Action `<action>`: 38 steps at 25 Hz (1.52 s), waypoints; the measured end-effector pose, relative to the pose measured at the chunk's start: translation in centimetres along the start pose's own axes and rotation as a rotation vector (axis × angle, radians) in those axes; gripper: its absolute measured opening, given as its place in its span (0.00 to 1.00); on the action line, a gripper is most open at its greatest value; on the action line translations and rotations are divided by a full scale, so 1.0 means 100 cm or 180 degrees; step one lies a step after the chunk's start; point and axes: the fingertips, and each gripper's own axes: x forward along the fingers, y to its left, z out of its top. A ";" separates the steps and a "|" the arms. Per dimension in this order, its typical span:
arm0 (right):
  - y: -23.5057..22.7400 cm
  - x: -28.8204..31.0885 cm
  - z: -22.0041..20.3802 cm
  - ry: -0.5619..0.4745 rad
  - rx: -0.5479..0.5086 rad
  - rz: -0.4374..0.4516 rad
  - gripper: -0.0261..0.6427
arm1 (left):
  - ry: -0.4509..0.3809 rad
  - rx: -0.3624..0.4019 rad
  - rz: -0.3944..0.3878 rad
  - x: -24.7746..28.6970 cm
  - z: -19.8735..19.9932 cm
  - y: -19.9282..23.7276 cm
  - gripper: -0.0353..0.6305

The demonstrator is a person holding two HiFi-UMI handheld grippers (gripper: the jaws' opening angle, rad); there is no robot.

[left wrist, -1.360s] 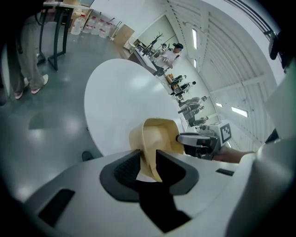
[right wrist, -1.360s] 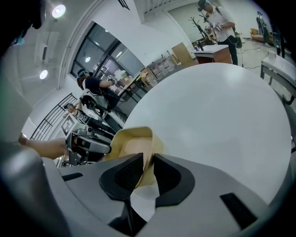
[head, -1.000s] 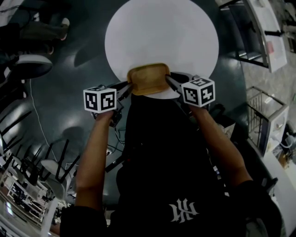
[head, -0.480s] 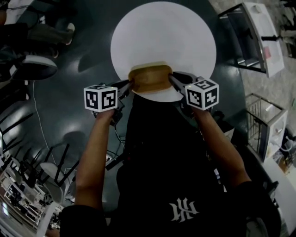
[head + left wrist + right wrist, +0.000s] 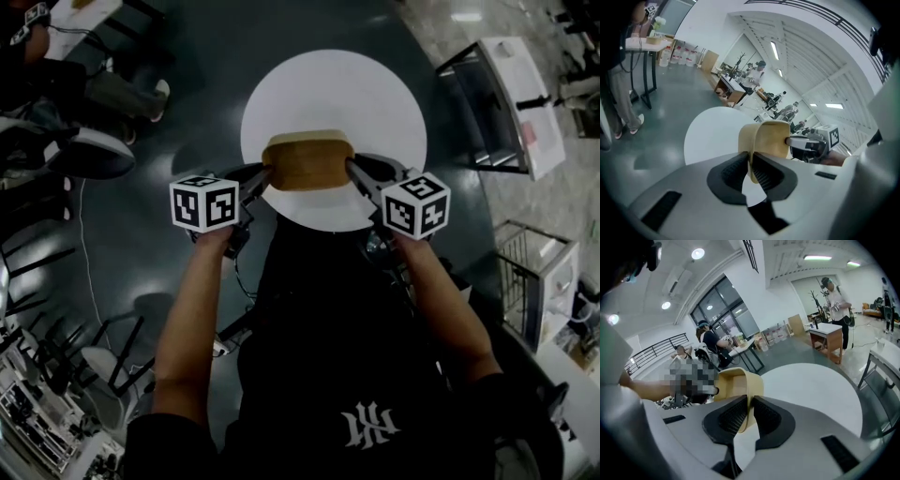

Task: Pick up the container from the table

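container [image 5: 307, 161]: tan tub with rounded corners, opening facing up. I'm holding it in the air between both grippers, over the side of the counter [image 5: 333, 94] nearest me

left gripper [image 5: 751, 164]: jaws have just been closing. They're pinching the container's left end wall, one pad inside it and one outside

right gripper [image 5: 749, 411]: same deal at the other end. Jaws have just been closing and they're clamping the right end wall between the pads

counter: round and white, showing under the container's bottom edge in both gripper views

floor [image 5: 169, 244]: dark and glossy all around the counter

background: a person [image 5: 836, 301] is standing by a wooden desk [image 5: 828, 341], well behind the counter
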 end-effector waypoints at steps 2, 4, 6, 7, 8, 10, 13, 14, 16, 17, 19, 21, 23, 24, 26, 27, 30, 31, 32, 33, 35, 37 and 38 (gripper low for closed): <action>0.005 -0.006 0.020 -0.0125 -0.0083 0.0000 0.14 | -0.0124 0.0090 -0.0010 -0.010 0.019 -0.008 0.11; 0.010 -0.012 0.039 -0.0246 -0.0173 -0.0006 0.14 | -0.0243 0.0185 -0.0015 -0.020 0.036 -0.017 0.11; 0.014 -0.020 0.055 -0.0358 -0.0253 -0.0010 0.14 | -0.0347 0.0273 -0.0019 -0.028 0.052 -0.028 0.11; 0.015 -0.025 0.064 -0.0415 -0.0288 -0.0011 0.14 | -0.0398 0.0319 -0.0021 -0.032 0.060 -0.034 0.11; 0.016 -0.029 0.073 -0.0474 -0.0321 -0.0012 0.14 | -0.0453 0.0366 -0.0023 -0.036 0.068 -0.040 0.11; 0.020 -0.038 0.088 -0.0588 -0.0382 -0.0019 0.14 | -0.0575 0.0451 -0.0019 -0.042 0.082 -0.050 0.11; 0.025 -0.052 0.108 -0.0760 -0.0454 -0.0053 0.14 | -0.0735 0.0559 -0.0014 -0.051 0.103 -0.064 0.11; 0.027 -0.056 0.116 -0.0822 -0.0480 -0.0064 0.14 | -0.0777 0.0606 -0.0021 -0.055 0.111 -0.068 0.11; 0.031 -0.065 0.134 -0.0958 -0.0552 -0.0077 0.14 | -0.0863 0.0710 -0.0046 -0.062 0.128 -0.079 0.11; 0.033 -0.071 0.143 -0.1034 -0.0599 -0.0083 0.14 | -0.0907 0.0765 -0.0059 -0.065 0.136 -0.085 0.11; 0.040 -0.085 0.159 -0.1187 -0.0702 -0.0102 0.14 | -0.0997 0.0876 -0.0083 -0.074 0.150 -0.099 0.11; 0.047 -0.099 0.173 -0.1323 -0.0797 -0.0128 0.14 | -0.1097 0.0976 -0.0116 -0.083 0.162 -0.113 0.11; 0.053 -0.111 0.186 -0.1446 -0.0885 -0.0155 0.14 | -0.1205 0.1071 -0.0163 -0.092 0.172 -0.128 0.11; 0.056 -0.117 0.193 -0.1504 -0.0929 -0.0163 0.14 | -0.1254 0.1130 -0.0178 -0.096 0.177 -0.134 0.11; 0.062 -0.129 0.205 -0.1617 -0.1014 -0.0158 0.14 | -0.1344 0.1267 -0.0175 -0.105 0.185 -0.148 0.11; 0.065 -0.135 0.210 -0.1673 -0.1049 -0.0148 0.14 | -0.1389 0.1333 -0.0171 -0.109 0.189 -0.155 0.11; 0.075 -0.154 0.223 -0.1833 -0.1160 -0.0137 0.14 | -0.1529 0.1505 -0.0196 -0.123 0.199 -0.176 0.11; 0.079 -0.160 0.227 -0.1886 -0.1200 -0.0140 0.14 | -0.1583 0.1560 -0.0211 -0.128 0.203 -0.184 0.11; 0.083 -0.167 0.230 -0.1940 -0.1237 -0.0146 0.14 | -0.1641 0.1617 -0.0223 -0.133 0.206 -0.191 0.11; 0.086 -0.173 0.234 -0.1994 -0.1271 -0.0155 0.14 | -0.1697 0.1677 -0.0231 -0.138 0.210 -0.198 0.11; 0.092 -0.186 0.242 -0.2096 -0.1332 -0.0181 0.14 | -0.1801 0.1802 -0.0240 -0.146 0.216 -0.212 0.11; 0.096 -0.197 0.248 -0.2194 -0.1381 -0.0203 0.14 | -0.1896 0.1912 -0.0261 -0.153 0.222 -0.225 0.11; 0.098 -0.203 0.250 -0.2240 -0.1403 -0.0212 0.14 | -0.1941 0.1957 -0.0277 -0.155 0.224 -0.231 0.11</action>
